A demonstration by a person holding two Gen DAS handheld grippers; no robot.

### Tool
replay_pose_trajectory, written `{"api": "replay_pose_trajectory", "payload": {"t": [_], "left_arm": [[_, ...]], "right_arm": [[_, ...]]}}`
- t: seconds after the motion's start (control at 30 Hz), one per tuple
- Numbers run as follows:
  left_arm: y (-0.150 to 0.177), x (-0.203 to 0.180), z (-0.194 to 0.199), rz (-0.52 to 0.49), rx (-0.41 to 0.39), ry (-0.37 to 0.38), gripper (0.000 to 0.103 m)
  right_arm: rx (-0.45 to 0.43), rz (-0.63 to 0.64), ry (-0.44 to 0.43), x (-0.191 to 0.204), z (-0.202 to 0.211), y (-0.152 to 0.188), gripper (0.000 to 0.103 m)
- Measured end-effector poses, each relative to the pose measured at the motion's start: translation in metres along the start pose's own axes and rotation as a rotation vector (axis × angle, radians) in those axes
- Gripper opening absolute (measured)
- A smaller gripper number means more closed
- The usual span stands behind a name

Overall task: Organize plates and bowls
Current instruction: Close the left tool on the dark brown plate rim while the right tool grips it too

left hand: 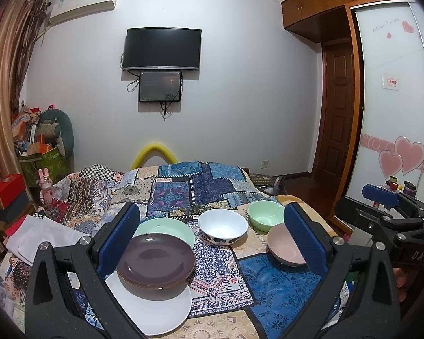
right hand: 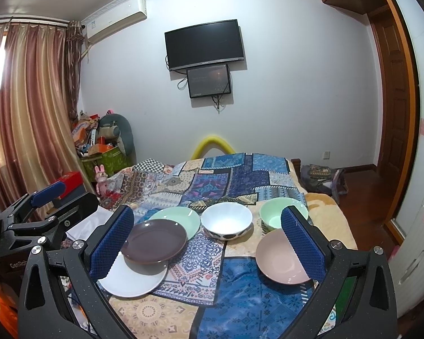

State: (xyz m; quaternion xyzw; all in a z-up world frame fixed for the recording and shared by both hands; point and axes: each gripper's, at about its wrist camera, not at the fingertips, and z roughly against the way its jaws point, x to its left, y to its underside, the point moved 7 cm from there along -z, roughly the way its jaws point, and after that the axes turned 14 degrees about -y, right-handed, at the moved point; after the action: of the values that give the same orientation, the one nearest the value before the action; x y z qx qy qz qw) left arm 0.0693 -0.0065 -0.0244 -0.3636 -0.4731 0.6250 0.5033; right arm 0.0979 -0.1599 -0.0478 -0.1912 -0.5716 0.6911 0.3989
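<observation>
Hovering side by side above a patchwork cloth [right hand: 240, 296], the left gripper [left hand: 212, 240] and the right gripper [right hand: 209, 243] are each holding their blue-padded jaws wide apart, gripping nothing. On the cloth, a brown plate [right hand: 154, 240] is resting on a white plate [right hand: 132, 278], overlapping the near edge of a pale green plate [right hand: 178, 220] behind it. Right of these, a white bowl [right hand: 226, 223] with dark spots is sitting beside a green bowl [right hand: 274, 216], and a pink bowl [right hand: 279, 257] is lying nearest the camera, just in front of the green one.
</observation>
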Motion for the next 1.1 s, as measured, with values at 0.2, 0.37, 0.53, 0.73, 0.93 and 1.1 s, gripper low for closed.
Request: {"api": "replay_pose_trajectory", "payload": {"t": [0.2, 0.37, 0.53, 0.73, 0.93, 1.1], "left_arm": [[0.002, 0.004, -0.005, 0.004, 0.005, 0.0, 0.103], [0.005, 0.01, -0.009, -0.001, 0.008, -0.005, 0.103], [0.011, 0.024, -0.023, -0.021, 0.026, -0.012, 0.103], [0.026, 0.049, -0.044, -0.02, 0.076, -0.019, 0.102], [0.054, 0.079, -0.081, -0.014, 0.192, -0.034, 0.083], [0.082, 0.103, -0.114, 0.002, 0.298, -0.023, 0.067]], "right_arm": [[0.01, -0.001, -0.003, -0.002, -0.004, -0.002, 0.103], [0.017, 0.0, -0.01, -0.002, -0.012, -0.001, 0.103], [0.03, -0.01, -0.023, -0.001, -0.026, 0.005, 0.103], [0.091, -0.033, -0.04, 0.001, -0.056, 0.02, 0.102], [0.174, -0.072, -0.047, -0.002, -0.088, 0.04, 0.091], [0.24, -0.095, -0.04, -0.004, -0.11, 0.054, 0.082]]}}
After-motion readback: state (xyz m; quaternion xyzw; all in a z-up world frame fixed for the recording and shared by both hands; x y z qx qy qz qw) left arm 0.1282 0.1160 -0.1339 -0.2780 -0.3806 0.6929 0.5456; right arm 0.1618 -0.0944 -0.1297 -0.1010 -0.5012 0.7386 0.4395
